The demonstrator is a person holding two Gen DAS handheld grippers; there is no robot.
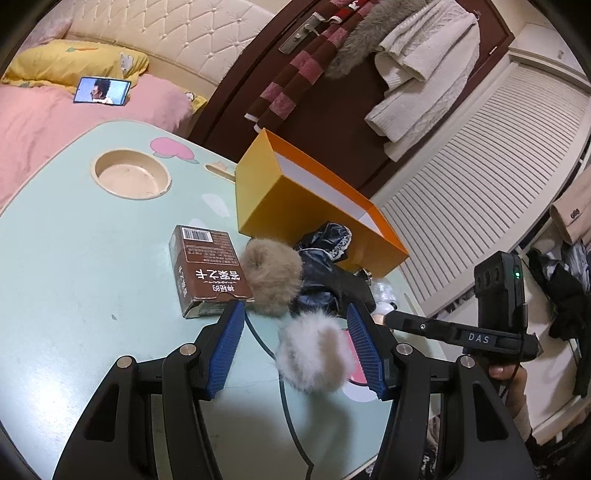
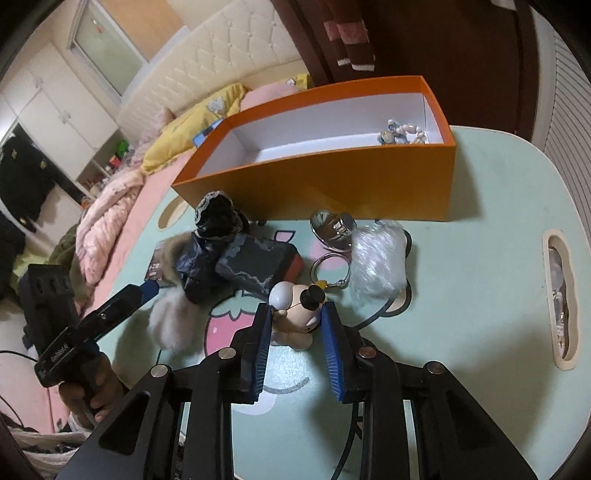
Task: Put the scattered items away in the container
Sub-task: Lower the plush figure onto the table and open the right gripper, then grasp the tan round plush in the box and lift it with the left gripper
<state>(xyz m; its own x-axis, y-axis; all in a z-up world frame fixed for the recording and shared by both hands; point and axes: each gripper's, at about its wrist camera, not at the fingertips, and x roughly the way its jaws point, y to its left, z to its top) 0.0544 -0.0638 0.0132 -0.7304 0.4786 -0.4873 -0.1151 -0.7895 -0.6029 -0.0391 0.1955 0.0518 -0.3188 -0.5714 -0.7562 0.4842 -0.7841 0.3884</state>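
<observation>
Legibly, "DAS" on right gripper [image 1: 384, 317] handle.

Bedroom interior. Mint-green table [image 1: 74, 258] with cartoon print, round recess [image 1: 131, 175] and slot handle [image 2: 559, 302]. Bed [image 1: 55, 122] just beside table: pink cover, yellow pillow [image 1: 74, 62], cream tufted headboard [image 1: 177, 44], phone [image 1: 102, 91] lying on cover with screen lit. Dark brown door [image 1: 295, 74] with metal handle [image 1: 304, 31]; striped scarf [image 1: 291, 81], fur collar [image 1: 362, 40], white knit sweater [image 1: 424, 74] hanging on it. White louvred panel [image 1: 480, 177] right of door. White wardrobe [image 2: 48, 103] and window [image 2: 107, 51] beyond bed.
</observation>
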